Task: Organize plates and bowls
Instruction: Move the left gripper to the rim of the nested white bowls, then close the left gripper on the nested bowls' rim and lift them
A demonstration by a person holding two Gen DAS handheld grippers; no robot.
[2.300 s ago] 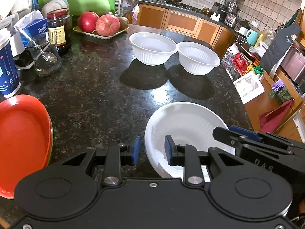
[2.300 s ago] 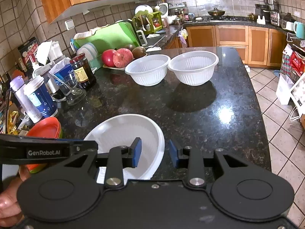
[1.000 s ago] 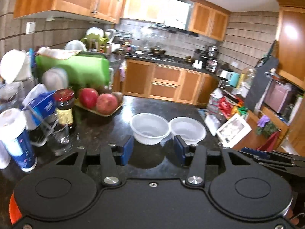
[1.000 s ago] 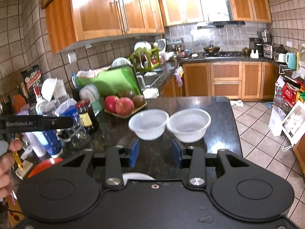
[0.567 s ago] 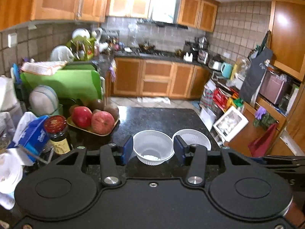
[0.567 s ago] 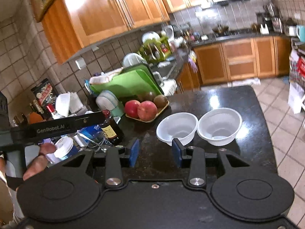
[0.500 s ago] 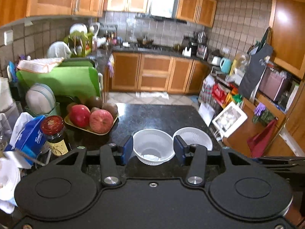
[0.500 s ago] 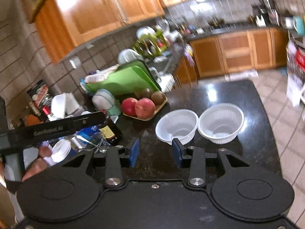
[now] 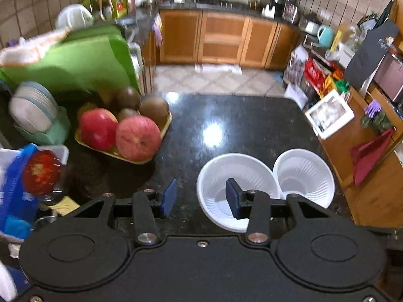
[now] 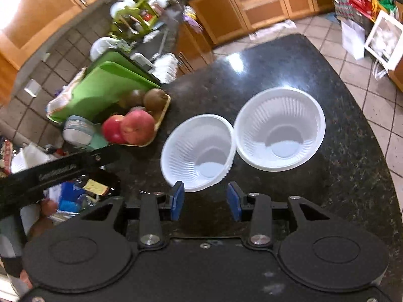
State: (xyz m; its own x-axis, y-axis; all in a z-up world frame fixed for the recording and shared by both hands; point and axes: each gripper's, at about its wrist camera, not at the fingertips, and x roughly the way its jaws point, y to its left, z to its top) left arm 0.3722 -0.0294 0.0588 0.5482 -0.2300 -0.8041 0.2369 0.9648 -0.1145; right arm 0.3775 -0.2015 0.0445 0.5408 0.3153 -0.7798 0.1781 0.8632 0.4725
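Two white ribbed plastic bowls stand side by side, rims touching, on the black granite counter (image 9: pixel 226 120). In the left wrist view my left gripper (image 9: pixel 200 198) is open and empty above the near left rim of the left bowl (image 9: pixel 241 176), its right fingertip over the bowl's inside; the right bowl (image 9: pixel 304 173) lies just beyond. In the right wrist view my right gripper (image 10: pixel 205 200) is open and empty, just short of the left bowl (image 10: pixel 199 151); the right bowl (image 10: pixel 279 128) lies further right. No plates are in view.
A yellow tray of apples and kiwis (image 9: pixel 121 130) sits left of the bowls. Behind it stand green cutting boards (image 9: pixel 75 63) and a dish rack (image 9: pixel 35 113). A red-lidded jar (image 9: pixel 40 171) and blue tissue pack crowd the left. The counter edge drops off at the right (image 10: pixel 377 136).
Both grippers have moved forward and tilted down over the two bowls, which now look much larger and closer. The white and orange plates have dropped out of view.
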